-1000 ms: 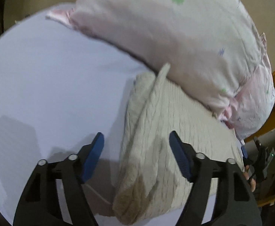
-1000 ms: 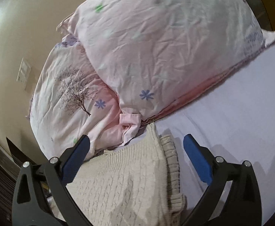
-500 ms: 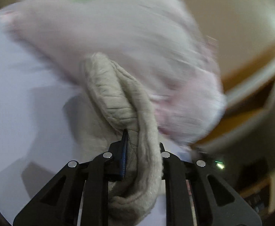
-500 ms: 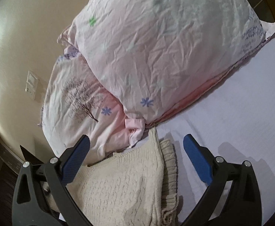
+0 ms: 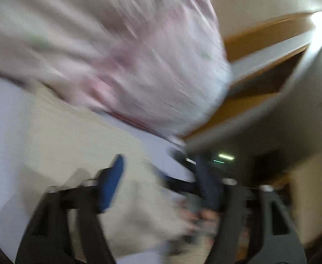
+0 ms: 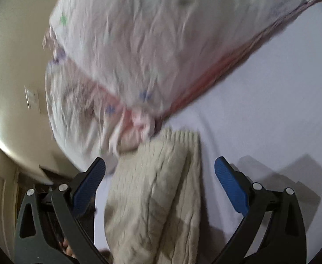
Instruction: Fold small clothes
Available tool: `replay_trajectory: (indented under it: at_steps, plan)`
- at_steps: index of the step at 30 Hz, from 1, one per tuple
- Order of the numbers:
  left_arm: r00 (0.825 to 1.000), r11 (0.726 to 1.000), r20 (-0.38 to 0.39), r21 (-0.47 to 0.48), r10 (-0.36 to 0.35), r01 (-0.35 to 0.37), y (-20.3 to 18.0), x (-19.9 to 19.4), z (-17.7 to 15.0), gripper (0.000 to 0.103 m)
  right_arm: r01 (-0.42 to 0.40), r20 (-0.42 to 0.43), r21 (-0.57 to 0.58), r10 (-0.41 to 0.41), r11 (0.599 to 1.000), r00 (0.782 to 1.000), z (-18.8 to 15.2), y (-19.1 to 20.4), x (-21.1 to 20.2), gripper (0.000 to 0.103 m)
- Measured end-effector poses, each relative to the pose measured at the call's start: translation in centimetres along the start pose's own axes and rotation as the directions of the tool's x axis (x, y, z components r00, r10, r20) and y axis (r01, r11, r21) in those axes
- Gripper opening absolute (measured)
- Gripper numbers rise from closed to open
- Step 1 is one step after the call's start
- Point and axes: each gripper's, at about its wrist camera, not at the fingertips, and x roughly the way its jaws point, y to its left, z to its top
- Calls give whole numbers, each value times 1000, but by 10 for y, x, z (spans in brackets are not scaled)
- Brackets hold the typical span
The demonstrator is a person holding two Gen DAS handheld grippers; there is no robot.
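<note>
A cream cable-knit sweater [image 6: 158, 189] lies folded on the pale lilac bed sheet [image 6: 271, 101], its ribbed hem close to the pillows. My right gripper [image 6: 160, 176] is open, its blue pads either side of the sweater above it. In the blurred left wrist view, my left gripper [image 5: 163, 182] is open over the sweater [image 5: 77, 145], which lies flat beneath and between the fingers.
Two pink floral pillows [image 6: 161, 44] are stacked just beyond the sweater, also in the left wrist view [image 5: 121, 61]. A beige wall [image 6: 13, 70] with a switch plate is at left. A wooden bed frame edge [image 5: 260, 61] is at the right.
My left gripper shut on the sweater's edge, swung it over, then opened and let it go. The sweater now lies narrower, folded. My right gripper stayed open and came closer over it.
</note>
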Motion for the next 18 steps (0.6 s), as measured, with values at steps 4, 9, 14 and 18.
replay_trajectory:
  at_steps: [4, 9, 14, 18]
  plan:
    - [971, 970, 37, 47, 236, -238, 23, -22, -9, 72, 78, -87, -47, -81, 996, 993, -8, 5, 21, 91]
    - [944, 947, -75, 22, 320, -319, 54, -8, -30, 76, 59, -112, -73, -67, 996, 991, -16, 10, 32, 68]
    - [943, 950, -121, 89, 309, -300, 52, 20, -47, 82, -16, -82, -70, 11, 997, 997, -19, 13, 33, 34]
    - [945, 938, -59, 156, 321, -308, 42, 12, -42, 47, -127, 29, -166, 133, 978, 991, -22, 38, 20, 28]
